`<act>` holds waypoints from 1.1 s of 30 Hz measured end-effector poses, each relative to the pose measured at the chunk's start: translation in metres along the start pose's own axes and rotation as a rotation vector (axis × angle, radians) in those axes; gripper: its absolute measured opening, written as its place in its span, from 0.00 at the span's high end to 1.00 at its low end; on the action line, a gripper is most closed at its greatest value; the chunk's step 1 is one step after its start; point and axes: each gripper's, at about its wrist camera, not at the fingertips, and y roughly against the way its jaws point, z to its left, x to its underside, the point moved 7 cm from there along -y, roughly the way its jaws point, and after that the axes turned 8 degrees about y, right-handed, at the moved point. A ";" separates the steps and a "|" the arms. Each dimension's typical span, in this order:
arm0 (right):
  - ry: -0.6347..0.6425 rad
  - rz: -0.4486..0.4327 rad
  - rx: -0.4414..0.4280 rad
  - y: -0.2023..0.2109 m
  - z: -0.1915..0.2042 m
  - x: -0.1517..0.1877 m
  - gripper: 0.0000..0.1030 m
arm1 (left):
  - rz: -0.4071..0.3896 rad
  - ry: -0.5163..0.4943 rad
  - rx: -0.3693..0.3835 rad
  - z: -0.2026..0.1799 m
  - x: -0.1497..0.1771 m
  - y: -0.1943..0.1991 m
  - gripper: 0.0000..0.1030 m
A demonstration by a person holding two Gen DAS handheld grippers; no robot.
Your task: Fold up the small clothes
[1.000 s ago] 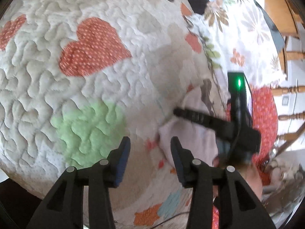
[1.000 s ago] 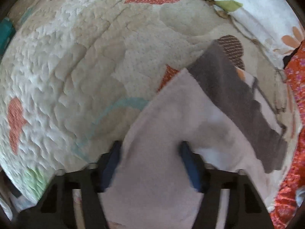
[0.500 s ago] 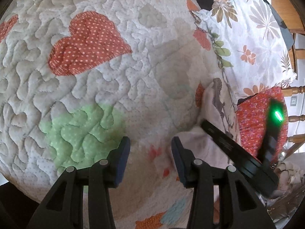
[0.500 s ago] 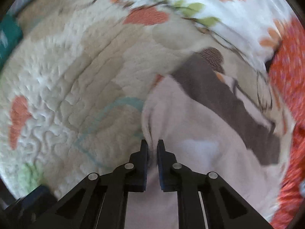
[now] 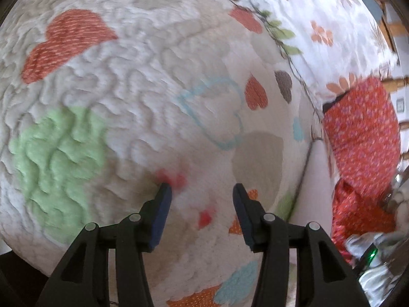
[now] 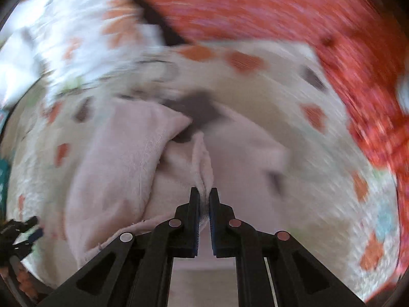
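One pale pink garment (image 6: pixel 120 168), soft fleece-like fabric with a stitched hem, hangs bunched over the quilt (image 6: pixel 281 97); a dark grey-brown patch shows at its top edge. Right gripper (image 6: pixel 203 196) is clenched on a pinched fold of it, cloth visible between the pads. Left gripper (image 5: pixel 200 194) is released, its jaws have just been opening, nothing between them, only heart-patterned quilt (image 5: pixel 153 89) below. Red floral fabric (image 6: pixel 281 12) lies beyond, a white floral sheet (image 5: pixel 319 25) beside it. No readable writing. Right view is heavily motion-blurred; the garment's lower part is cut off behind the gripper.
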 end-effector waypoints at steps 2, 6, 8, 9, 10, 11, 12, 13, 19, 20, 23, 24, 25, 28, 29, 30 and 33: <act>-0.067 0.024 0.022 -0.011 -0.038 0.022 0.93 | 0.005 -0.027 -0.009 -0.010 0.008 -0.007 0.53; -0.148 0.010 -0.066 -0.026 -0.075 0.045 0.92 | 0.043 -0.126 -0.017 -0.041 0.035 -0.025 0.52; -0.199 -0.023 -0.104 -0.024 -0.089 0.047 0.92 | 0.030 -0.199 -0.037 -0.059 0.047 -0.032 0.52; -0.221 -0.031 -0.106 -0.022 -0.096 0.047 0.89 | 0.022 -0.245 -0.046 -0.069 0.055 -0.035 0.52; -0.250 -0.047 -0.120 -0.018 -0.101 0.045 0.88 | 0.017 -0.294 -0.051 -0.079 0.063 -0.038 0.52; -0.280 -0.073 -0.148 -0.012 -0.107 0.039 0.88 | 0.015 -0.334 -0.052 -0.088 0.070 -0.041 0.52; -0.296 -0.095 -0.171 -0.007 -0.110 0.035 0.83 | 0.014 -0.388 -0.048 -0.100 0.080 -0.044 0.52; -0.304 -0.119 -0.195 -0.002 -0.112 0.030 0.69 | 0.013 -0.426 -0.046 -0.108 0.087 -0.046 0.51; -0.225 -0.147 -0.314 -0.011 -0.082 -0.001 0.56 | -0.017 -0.589 -0.029 -0.153 0.122 -0.061 0.50; -0.196 -0.152 -0.324 -0.015 -0.073 -0.008 0.56 | -0.022 -0.599 -0.032 -0.156 0.126 -0.062 0.50; -0.117 -0.092 -0.373 -0.041 -0.044 -0.025 0.66 | -0.050 -0.622 -0.054 -0.163 0.129 -0.068 0.50; -0.113 -0.071 -0.386 -0.049 -0.040 -0.027 0.89 | -0.065 -0.628 -0.057 -0.165 0.129 -0.068 0.50; -0.100 -0.058 -0.371 -0.054 -0.037 -0.031 0.89 | -0.072 -0.633 -0.056 -0.167 0.129 -0.067 0.50; -0.042 -0.139 -0.259 -0.043 -0.039 -0.057 0.90 | -0.108 -0.668 -0.041 -0.173 0.127 -0.058 0.46; -0.031 -0.181 -0.201 -0.035 -0.042 -0.071 0.90 | -0.124 -0.683 -0.037 -0.176 0.127 -0.056 0.44; -0.011 -0.232 -0.124 -0.027 -0.045 -0.084 0.90 | -0.137 -0.702 -0.033 -0.178 0.128 -0.054 0.42; 0.069 -0.317 0.120 -0.019 -0.048 -0.109 0.91 | -0.109 -0.752 -0.048 -0.183 0.136 -0.065 0.41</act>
